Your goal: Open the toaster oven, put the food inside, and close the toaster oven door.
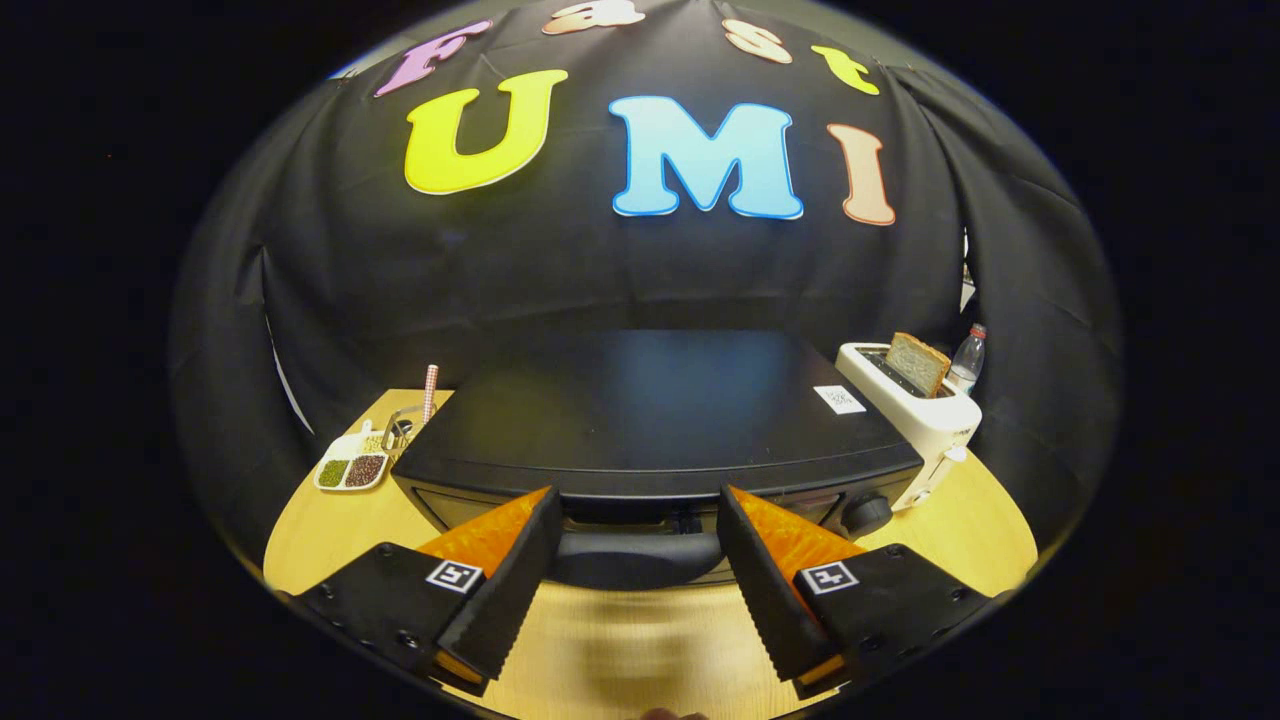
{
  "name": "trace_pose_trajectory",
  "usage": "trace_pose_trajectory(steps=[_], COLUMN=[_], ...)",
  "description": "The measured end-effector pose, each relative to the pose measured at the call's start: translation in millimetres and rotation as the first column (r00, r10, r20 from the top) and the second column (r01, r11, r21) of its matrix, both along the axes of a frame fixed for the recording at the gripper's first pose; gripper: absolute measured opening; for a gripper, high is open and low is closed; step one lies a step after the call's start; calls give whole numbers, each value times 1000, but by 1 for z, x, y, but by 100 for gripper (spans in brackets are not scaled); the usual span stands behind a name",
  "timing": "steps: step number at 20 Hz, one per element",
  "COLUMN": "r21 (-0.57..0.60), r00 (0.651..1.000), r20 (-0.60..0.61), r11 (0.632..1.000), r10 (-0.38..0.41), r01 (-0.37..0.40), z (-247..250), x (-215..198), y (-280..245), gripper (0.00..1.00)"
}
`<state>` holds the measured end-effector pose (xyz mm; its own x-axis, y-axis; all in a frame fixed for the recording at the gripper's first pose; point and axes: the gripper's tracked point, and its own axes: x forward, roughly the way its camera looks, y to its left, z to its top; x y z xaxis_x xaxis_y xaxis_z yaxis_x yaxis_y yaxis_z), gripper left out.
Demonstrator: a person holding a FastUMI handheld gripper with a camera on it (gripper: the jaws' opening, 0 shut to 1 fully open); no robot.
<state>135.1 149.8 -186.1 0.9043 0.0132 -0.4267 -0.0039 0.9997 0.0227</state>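
Where the two fingers spread wide apart, the gripper [638, 555] stands released, grasping nothing, above the wooden bench [640, 650]. Toaster oven handle [637, 558]: dark bar, lying between the fingertips, touched by neither finger as far as can be seen. Toaster oven [660, 420]: black, door shut, directly ahead of the fingers, top face toward the camera; a white sticker [839, 399] on its top; a round knob [866, 514] on its front just beyond the right finger. White toaster [915, 405]: right of the oven, just beside it, one bread slice [917, 363] upright in a slot. Plastic bottle [966, 358]: behind the toaster. Divided tray of beans [352, 468]: left of the oven, near its corner.
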Motion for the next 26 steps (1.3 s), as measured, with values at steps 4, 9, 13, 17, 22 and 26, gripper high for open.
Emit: trace_pose_trajectory(steps=[4, 9, 13, 17, 22, 26], r21=[9, 22, -5, -26, -19, -44], r00=[999, 997, 994, 986, 950, 912], r20=[-34, -80, -107, -165, -306, -396], r11=[1000, 1000, 1000, 999, 998, 990], r10=[11, 18, 27, 27, 53, 109], r01=[-11, -16, -27, -32, -61, -137], z=[-3, -17, -28, -50, -94, -122], x=[-10, -42, -64, -91, -123, -145], y=[0, 2, 1, 3, 3, -8], gripper=[100, 100, 99, 99, 99, 99])
